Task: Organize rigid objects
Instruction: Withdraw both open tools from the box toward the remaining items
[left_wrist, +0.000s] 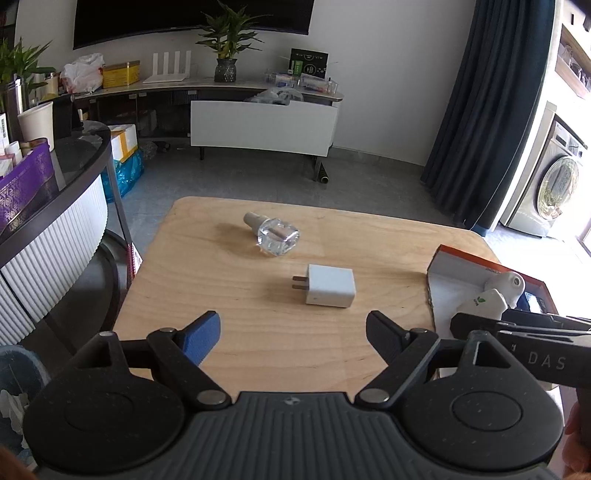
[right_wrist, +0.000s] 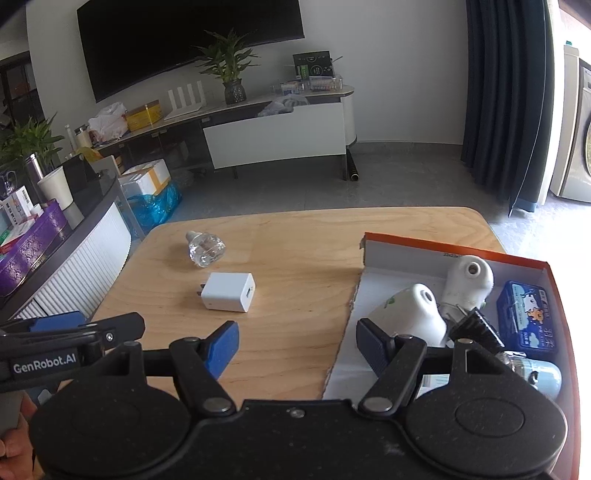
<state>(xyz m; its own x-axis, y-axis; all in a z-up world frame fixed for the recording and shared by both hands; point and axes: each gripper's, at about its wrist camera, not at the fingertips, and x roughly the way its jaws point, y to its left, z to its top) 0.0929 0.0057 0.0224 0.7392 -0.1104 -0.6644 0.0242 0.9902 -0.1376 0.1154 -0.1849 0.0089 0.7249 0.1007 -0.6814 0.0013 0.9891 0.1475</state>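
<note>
Both tools are spread with nothing between the jaws: the left tool (left_wrist: 291, 332) hangs over the near edge of the bench (left_wrist: 229, 295), the right tool (right_wrist: 297, 343) straddles the torn left wall of the orange-rimmed box (right_wrist: 436, 245). Taking that box as landmark, the white charger (right_wrist: 229, 291) lies on bare wood just left of it, prongs pointing away from the box, and the clear glass bottle (right_wrist: 205, 247) lies on its side farther left and farther back. Inside the box sit two white plug-in units (right_wrist: 469, 280), a blue tin (right_wrist: 524, 317) and a pale capsule-shaped thing (right_wrist: 539, 376). My worry is the bottle: faceted glass on its side may slip or roll off the bench under a careless pinch. The charger's smooth faces could squirt out too. The box's near wall is hidden behind the right tool, and the tin's print is unreadable.
</note>
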